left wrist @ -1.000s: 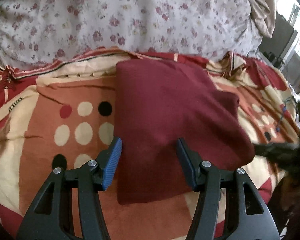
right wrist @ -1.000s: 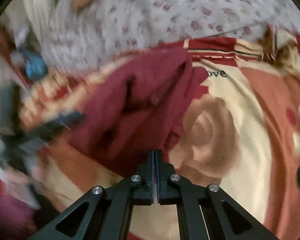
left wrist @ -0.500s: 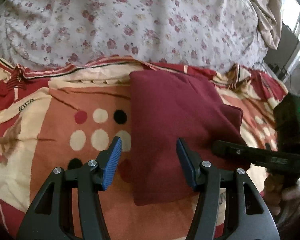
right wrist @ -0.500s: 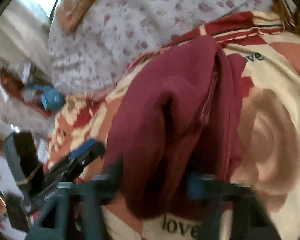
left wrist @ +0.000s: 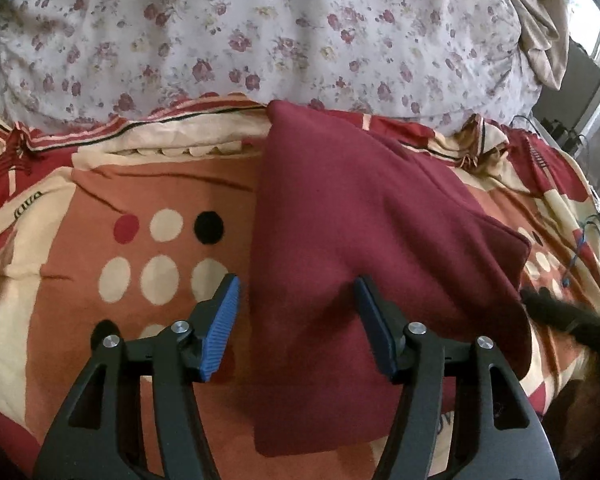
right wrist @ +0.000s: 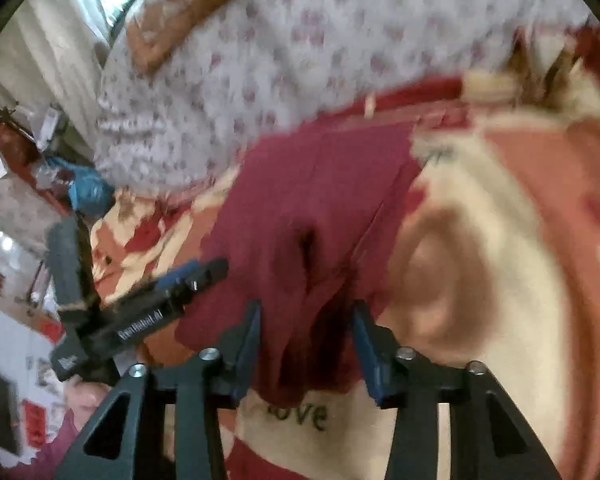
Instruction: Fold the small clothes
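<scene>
Two pairs of blue-padded fingers frame one maroon garment (left wrist: 364,240) on a patterned bed. On the left gripper (left wrist: 296,320) the jaws stand apart and are widening, pads clear of the cloth; the garment's left edge runs up between them, so one finger rides over the bedspread (left wrist: 100,184) and the other over the maroon fabric. On the right gripper (right wrist: 306,344) the jaws are opening too, with the bunched near end of the garment between them; blur makes it hard to say whether the pads touch it, but they appear to have let go. The garment lies directly ahead of both tools, partly folded, its long axis running away from the fingers toward the floral quilt (left wrist: 260,32) at the head of the bed. The right gripper looks the nearer, sitting right at the folded end, while the left hovers over the garment's side; any further fold likely turns on that lengthwise lie. Readable writing: the word "love" printed on the bedspread just below the right fingers and again, fainter, beside the garment's far corner. White lettering on the left gripper's arm, seen from the right wrist, is too blurred to read with confidence.
</scene>
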A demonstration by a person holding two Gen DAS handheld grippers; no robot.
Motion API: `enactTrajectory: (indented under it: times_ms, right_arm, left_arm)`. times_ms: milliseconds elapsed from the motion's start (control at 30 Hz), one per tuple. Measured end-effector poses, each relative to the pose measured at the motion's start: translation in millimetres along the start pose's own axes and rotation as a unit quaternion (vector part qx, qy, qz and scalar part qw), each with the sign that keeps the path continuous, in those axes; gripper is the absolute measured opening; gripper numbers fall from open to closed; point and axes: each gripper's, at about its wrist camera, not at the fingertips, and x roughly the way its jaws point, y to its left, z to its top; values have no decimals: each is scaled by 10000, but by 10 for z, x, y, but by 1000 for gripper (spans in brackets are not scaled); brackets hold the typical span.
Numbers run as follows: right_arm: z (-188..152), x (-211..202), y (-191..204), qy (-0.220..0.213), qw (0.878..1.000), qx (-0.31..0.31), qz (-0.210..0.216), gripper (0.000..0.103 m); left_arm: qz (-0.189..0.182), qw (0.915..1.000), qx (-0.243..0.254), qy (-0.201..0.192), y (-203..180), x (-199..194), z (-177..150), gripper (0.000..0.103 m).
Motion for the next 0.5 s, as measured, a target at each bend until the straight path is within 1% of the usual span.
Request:
enactTrajectory:
  times_ms: [100,133,167,233,267,300,333,400,433,500]
  right_arm:
    - [149,-201,120,-452,9986,-258,-131,43]
    - [213,-198,210,-561,9972,-475,-116,43]
    - [258,-161,283,-570,9962,-646,-159,43]
    - [336,30,420,-476,9931,-1002,-380,43]
    - [373,186,459,-349,9907,-1183,-581,43]
    - [393,298,461,-238,9886,-1280,-755,41]
    - [405,451,432,-74,9845,-1377,-1089,37]
    - [407,618,300,157,9807,-1335,-1418,35]
    - [407,681,200,187,9816,-1250,-1429,35]
    - [410,683,60,110,9859,-1046,-1298,35]
  left_arm:
    - [-11,10000,-37,-12,8,29,-2,62]
    - [-8,10000,-48,-19,11,33,-1,62]
    - [-8,10000,-60,-28,9,37,-2,62]
    - [-5,10000,-54,-29,12,39,-2,62]
    - [9,10000,-47,-29,8,43,2,63]
    - [21,10000,-39,-29,9,46,5,64]
    - [35,10000,-33,-43,9,48,3,66]
    - [13,10000,-32,-39,12,53,3,68]
    - [-12,10000,-34,-39,17,61,1,69]
    - [-23,10000,-41,-59,18,71,-1,69]
